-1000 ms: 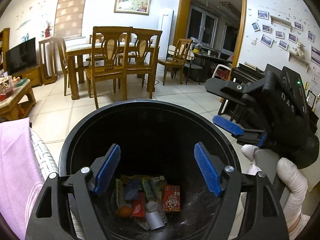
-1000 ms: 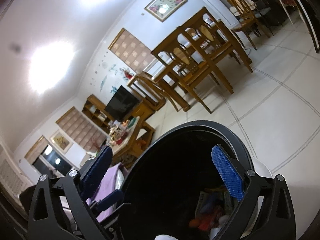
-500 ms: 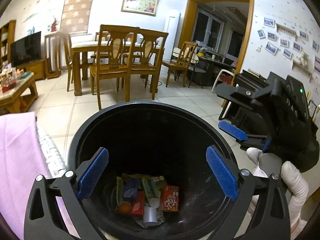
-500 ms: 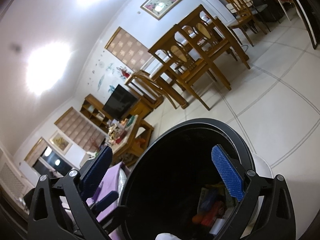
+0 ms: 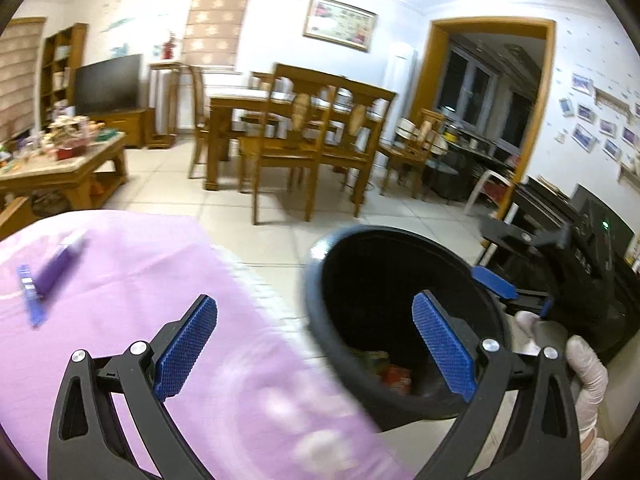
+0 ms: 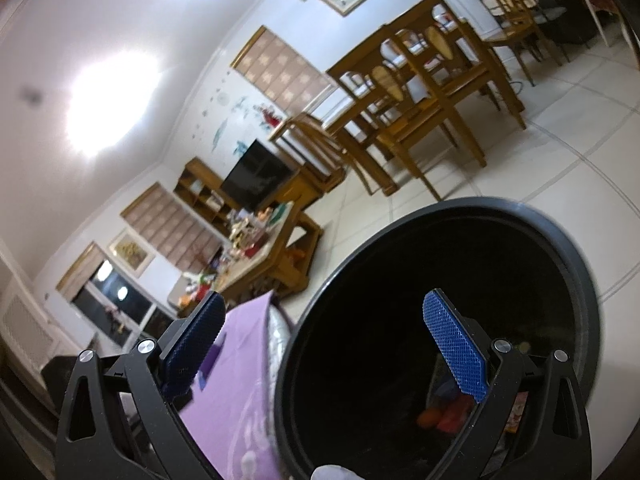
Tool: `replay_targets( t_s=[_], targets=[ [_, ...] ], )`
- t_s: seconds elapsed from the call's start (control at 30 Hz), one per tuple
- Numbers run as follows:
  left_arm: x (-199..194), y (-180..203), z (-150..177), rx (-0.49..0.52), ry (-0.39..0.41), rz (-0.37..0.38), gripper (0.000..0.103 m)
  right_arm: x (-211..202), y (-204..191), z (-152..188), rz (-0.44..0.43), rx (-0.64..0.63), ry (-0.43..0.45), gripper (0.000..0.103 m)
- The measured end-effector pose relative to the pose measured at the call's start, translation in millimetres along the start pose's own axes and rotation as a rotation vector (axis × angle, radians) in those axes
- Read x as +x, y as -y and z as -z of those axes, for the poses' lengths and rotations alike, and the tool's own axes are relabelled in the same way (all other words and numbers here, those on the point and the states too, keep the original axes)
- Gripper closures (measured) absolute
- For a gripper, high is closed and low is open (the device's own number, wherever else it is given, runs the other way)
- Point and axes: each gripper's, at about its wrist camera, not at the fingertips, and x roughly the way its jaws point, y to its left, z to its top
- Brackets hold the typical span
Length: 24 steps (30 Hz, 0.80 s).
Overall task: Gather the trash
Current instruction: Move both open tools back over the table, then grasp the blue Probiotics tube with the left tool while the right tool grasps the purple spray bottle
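Observation:
A black round trash bin [image 5: 316, 304] stands beside a surface under a pink cloth [image 5: 132, 304]; it also shows in the right wrist view [image 6: 576, 280]. Wrappers and a red box [image 5: 394, 372] lie at its bottom. My left gripper [image 5: 316, 344] is open and empty, over the cloth's edge and the bin. A purple wrapper [image 5: 60, 266] and a blue wrapper [image 5: 29, 294] lie on the cloth at the left. My right gripper [image 6: 332, 348] is open and empty, close over the bin's rim; it also shows in the left wrist view [image 5: 504, 276], held by a white-gloved hand.
A wooden dining table with chairs [image 5: 304, 136] stands across the tiled floor. A cluttered coffee table [image 5: 60, 160] and a TV [image 5: 108, 84] are at the left. A dark piano [image 5: 548, 208] is at the right.
My left gripper has swung left, from over the bin's inside to over the pink cloth, and its jaws have opened wider. The right gripper has moved little.

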Motion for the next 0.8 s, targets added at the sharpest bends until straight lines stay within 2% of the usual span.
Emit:
replay_targets(
  t_s=[0.13,0.3,0.37,0.4,0.43,0.47,0.5,0.63,0.8],
  targets=[
    [-18.7,-60.8,-8.1,-0.102,0.018,-0.069,0.006,16.6,-25.9,6.5,-0.02,-0.059,-0.053,0.005],
    [-26.6,-168.0,-23.2,-0.276,-0.001,-0.221,0.006,45.0,-72.1,22.1,-0.057,-0.169,-0.139,0.005],
    [-19.6,-202.4,-26.0,-0.301,-0.032,-0.291,0.007,58.1,-94.8,28.0,-0.072,-0.221,-0.172,0.005],
    [-13.3,-222.5,-26.1,-0.322,-0.058,-0.326,0.009,63.6,-104.8,31.0,-0.079,-0.244,-0.187,0.005],
    [-7.8,-238.0,-26.2,-0.34,-0.081,-0.341,0.019,70.6,-118.4,34.2,-0.093,-0.274,-0.206,0.005],
    [-2.7,-248.8,-25.9,-0.352,-0.104,-0.354,0.029,75.0,-127.5,36.8,-0.101,-0.294,-0.216,0.005],
    [3.1,-259.9,-25.6,-0.361,-0.126,-0.368,0.031,81.4,-139.4,40.0,-0.106,-0.317,-0.226,0.005],
    [22.7,-280.7,-23.3,-0.355,-0.186,-0.402,0.035,103.0,-176.4,44.4,-0.13,-0.388,-0.268,0.005],
    [34.2,-281.4,-18.6,-0.296,-0.22,-0.411,0.039,143.2,-223.6,52.7,-0.116,-0.495,-0.322,0.005]
  ],
)
